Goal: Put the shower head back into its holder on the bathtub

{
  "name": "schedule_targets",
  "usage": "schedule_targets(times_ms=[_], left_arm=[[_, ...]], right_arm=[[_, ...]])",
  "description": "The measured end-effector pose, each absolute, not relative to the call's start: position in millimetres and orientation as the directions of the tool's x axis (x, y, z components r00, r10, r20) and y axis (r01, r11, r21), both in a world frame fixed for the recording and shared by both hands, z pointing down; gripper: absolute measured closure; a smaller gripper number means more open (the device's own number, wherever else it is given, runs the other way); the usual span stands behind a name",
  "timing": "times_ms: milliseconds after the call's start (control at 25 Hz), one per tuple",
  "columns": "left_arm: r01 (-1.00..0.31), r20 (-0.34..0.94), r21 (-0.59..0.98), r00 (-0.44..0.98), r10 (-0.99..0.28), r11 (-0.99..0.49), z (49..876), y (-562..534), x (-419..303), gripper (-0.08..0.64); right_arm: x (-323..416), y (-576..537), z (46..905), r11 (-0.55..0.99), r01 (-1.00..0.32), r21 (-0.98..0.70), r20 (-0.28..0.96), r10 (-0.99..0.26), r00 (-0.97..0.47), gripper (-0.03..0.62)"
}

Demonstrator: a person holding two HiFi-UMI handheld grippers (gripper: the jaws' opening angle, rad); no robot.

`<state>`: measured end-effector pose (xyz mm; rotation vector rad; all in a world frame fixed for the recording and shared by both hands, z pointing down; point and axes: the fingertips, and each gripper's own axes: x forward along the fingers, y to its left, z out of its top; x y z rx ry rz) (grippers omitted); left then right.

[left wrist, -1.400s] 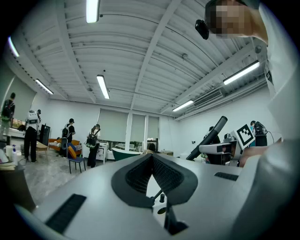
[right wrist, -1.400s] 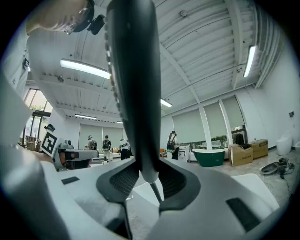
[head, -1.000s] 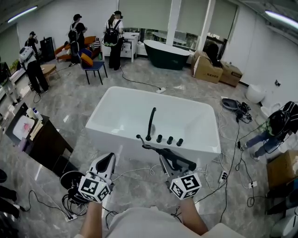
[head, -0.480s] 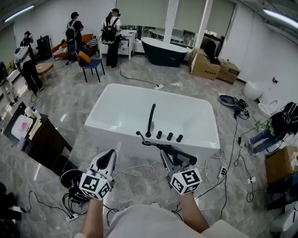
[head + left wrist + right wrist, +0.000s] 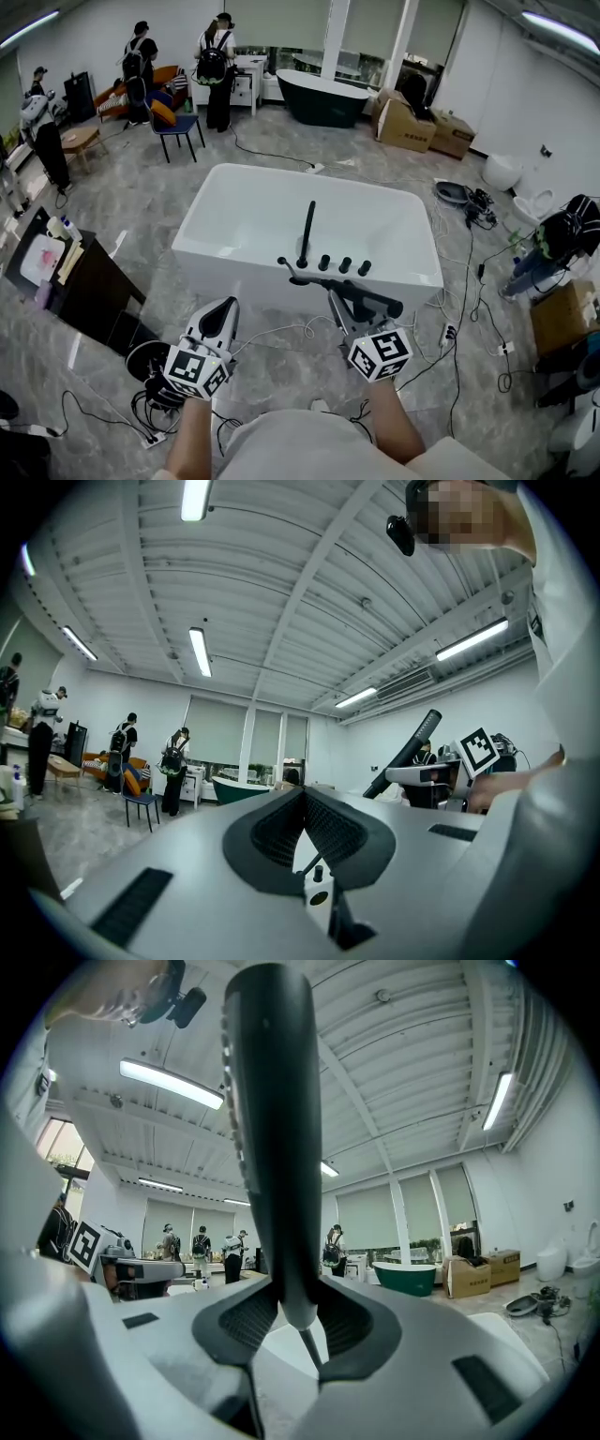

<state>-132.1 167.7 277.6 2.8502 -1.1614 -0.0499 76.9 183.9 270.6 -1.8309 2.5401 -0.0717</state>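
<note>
Head view with both tongs views, single moment. My right tongs were closed on the handle of the black shower head. Its long body ran out to the right of the tongs' tips, in front of the near wall of the white bathtub and apart from the fittings on the rim. In the right gripper view, the same shower head rose from between the ribbed pads, which pressed on its narrow lower end. A thin hose left that end just below the pads.

My left tongs were well apart to the left of the right tongs and pointed the same way, toward the bathtub. In the left gripper view, the left tongs had their tips drawn together with nothing between them.

Ahead of the right tongs and slightly to their left, on the near rim, stood a tall black spout. A row of black knobs ran to its right. Whether one of the small fittings there was the holder, I could not tell.

Far beyond both tongs stood several people, a dark green tub and cardboard boxes. To the right of the right tongs, cables trailed across the grey floor.
</note>
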Motion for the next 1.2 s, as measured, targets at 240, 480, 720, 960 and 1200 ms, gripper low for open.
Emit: schedule_targets(times_ms=[240, 480, 720, 960, 1200], left_arm=[[-0.688, 0.001, 0.082, 0.723, -0.691, -0.721, 280.2, 174.4, -161.1, 0.551], [-0.691, 0.005, 0.087, 0.721, -0.693, -0.718, 283.0, 178.0, -182.7, 0.552], [-0.692, 0.004, 0.095, 0.719, -0.695, -0.715, 290.3, 171.3, -186.6, 0.551], [-0.697, 0.019, 0.082, 0.715, -0.698, -0.712, 294.3, 148.7, -174.6, 0.551], [-0.694, 0.028, 0.082, 0.719, -0.695, -0.715, 296.2, 109.9, -149.1, 0.551]], right_arm=[[60.5, 187.2, 268.5, 0.284, -0.958, -0.029, 0.020, -0.958, -0.285, 0.451], [46.6, 186.0, 265.1, 0.270, -0.963, -0.023, 0.014, -0.963, -0.270, 0.451], [40.2, 175.7, 264.8, 0.276, -0.961, -0.012, 0.011, -0.961, -0.276, 0.451], [47.0, 155.3, 258.4, 0.295, -0.955, -0.002, -0.011, -0.955, -0.295, 0.451], [66.3, 118.7, 248.6, 0.313, -0.950, -0.010, -0.040, -0.949, -0.312, 0.451]])
